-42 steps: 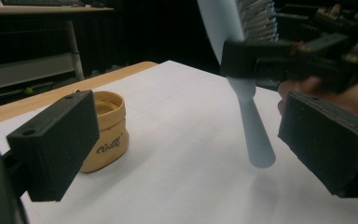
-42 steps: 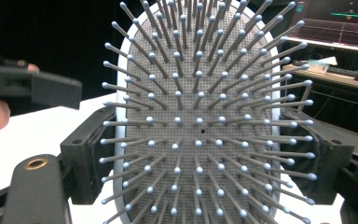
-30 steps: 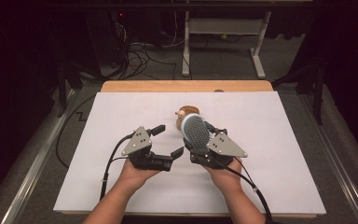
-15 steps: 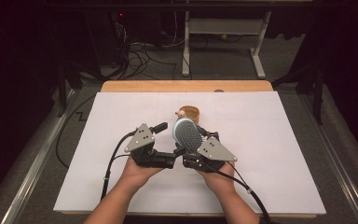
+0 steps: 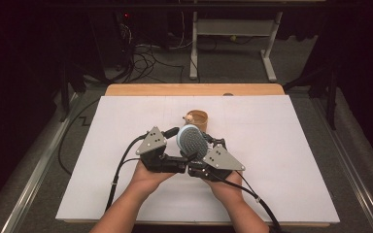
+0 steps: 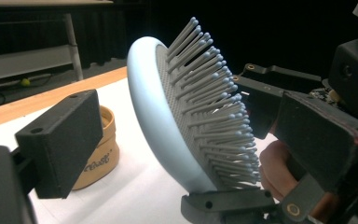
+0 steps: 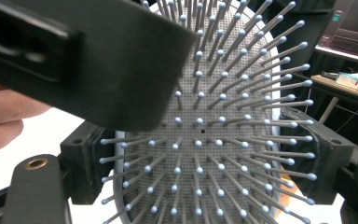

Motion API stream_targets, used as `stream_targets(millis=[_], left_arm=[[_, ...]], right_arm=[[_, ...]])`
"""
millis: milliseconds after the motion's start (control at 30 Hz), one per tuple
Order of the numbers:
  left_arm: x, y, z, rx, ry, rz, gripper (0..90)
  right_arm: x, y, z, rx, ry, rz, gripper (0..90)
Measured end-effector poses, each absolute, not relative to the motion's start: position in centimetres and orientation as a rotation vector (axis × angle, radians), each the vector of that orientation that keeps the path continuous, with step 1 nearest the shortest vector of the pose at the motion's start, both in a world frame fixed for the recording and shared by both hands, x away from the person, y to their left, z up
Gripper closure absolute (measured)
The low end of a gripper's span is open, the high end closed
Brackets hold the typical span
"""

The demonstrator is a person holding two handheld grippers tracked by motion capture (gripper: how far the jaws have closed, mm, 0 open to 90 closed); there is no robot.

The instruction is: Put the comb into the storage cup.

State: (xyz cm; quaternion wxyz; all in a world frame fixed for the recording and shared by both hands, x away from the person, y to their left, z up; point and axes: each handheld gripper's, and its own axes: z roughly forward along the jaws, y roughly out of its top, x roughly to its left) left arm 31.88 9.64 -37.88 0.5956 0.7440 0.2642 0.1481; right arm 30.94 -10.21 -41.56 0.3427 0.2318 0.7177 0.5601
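A pale blue hairbrush point(image 5: 192, 141) with grey bristles is held tilted above the white table. My right gripper point(image 5: 201, 151) is shut on it, one jaw on each edge of the head point(image 7: 205, 140). My left gripper point(image 5: 177, 146) sits close on the left with the brush head point(image 6: 168, 121) between its jaws. Those jaws have just been closing: one pad point(image 6: 60, 137) stands off the smooth back, while the other point(image 6: 317, 133) is at the bristle tips. In the right gripper view that jaw point(image 7: 98, 60) crosses the bristles.
A tan round container point(image 5: 197, 118) stands on the white sheet point(image 5: 291, 145) just beyond the brush, and shows as a tan band point(image 6: 98, 154) behind the left jaw. The wooden table edge point(image 5: 194, 90) lies farther back. Cables trail from both grippers toward the person.
The two hands have drawn a little closer together. The brush has shifted slightly left and now sits between the left gripper's jaws.
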Motion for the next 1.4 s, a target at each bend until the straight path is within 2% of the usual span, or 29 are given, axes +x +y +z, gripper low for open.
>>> stream_targets(millis=[300, 433, 767, 1100, 1400], left_arm=[[31.95, 9.30, -37.78, 1.733, 0.619, 0.344, 9.7], [32.01, 9.30, -37.78, 1.728, 0.617, 0.330, 15.0], [32.21, 9.20, -37.88, 1.731, 0.622, 0.297, 20.9], [32.28, 9.36, -37.88, 1.737, 0.611, 0.282, 32.9], [32.23, 9.32, -37.82, 1.755, 0.616, 0.287, 37.2]], right_arm=[[30.72, -9.97, -41.60, 0.594, 1.868, 1.463, 20.4], [30.66, -9.93, -41.59, 0.594, 1.872, 1.462, 20.4], [30.66, -9.94, -41.61, 0.593, 1.868, 1.458, 20.4], [30.64, -9.98, -41.61, 0.594, 1.868, 1.454, 20.4], [30.65, -9.97, -41.65, 0.599, 1.864, 1.454, 20.4]])
